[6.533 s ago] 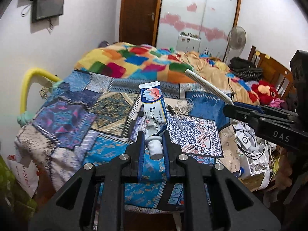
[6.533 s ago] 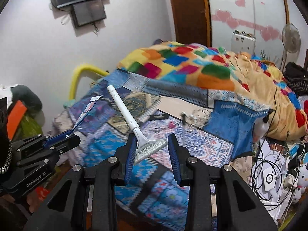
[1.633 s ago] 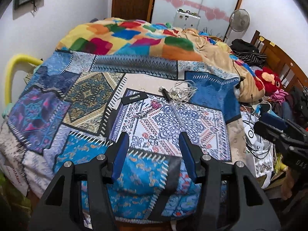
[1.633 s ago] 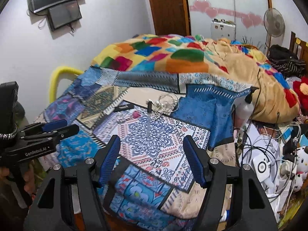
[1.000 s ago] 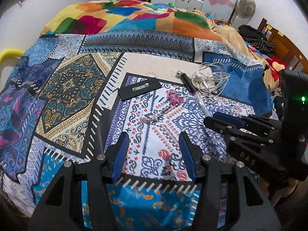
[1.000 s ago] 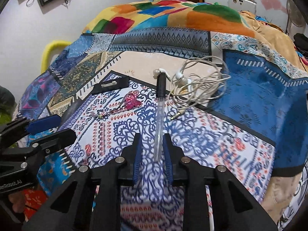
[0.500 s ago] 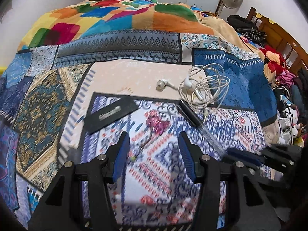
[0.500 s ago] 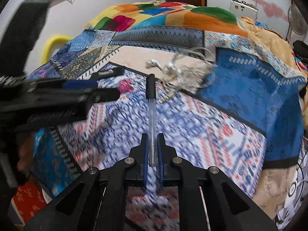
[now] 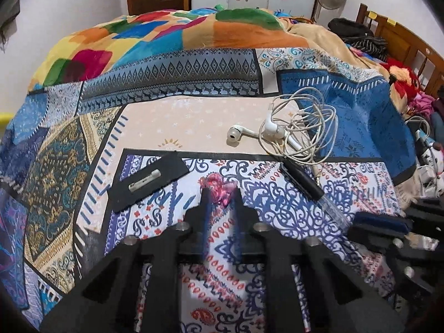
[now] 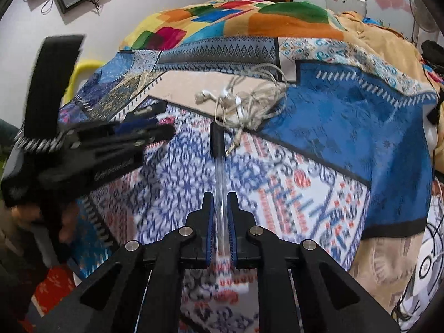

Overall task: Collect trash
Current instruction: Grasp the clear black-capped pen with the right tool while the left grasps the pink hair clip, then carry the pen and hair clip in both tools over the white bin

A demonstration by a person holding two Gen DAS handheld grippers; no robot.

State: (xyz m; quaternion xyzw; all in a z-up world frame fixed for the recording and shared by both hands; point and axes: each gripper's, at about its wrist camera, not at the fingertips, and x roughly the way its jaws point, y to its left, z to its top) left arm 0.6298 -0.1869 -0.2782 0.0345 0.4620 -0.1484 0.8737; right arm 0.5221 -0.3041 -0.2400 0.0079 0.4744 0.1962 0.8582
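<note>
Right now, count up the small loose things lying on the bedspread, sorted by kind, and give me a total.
Pen: 1, clamped in the right tongs
Tangled white earphones: 1
Black card with a white clip: 1
Pink trinket: 1, between the left tongs
Total: 4

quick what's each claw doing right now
Left claw: closing on the pink trinket, which sits between its tips.
Right claw: shut on the clear pen.
</note>
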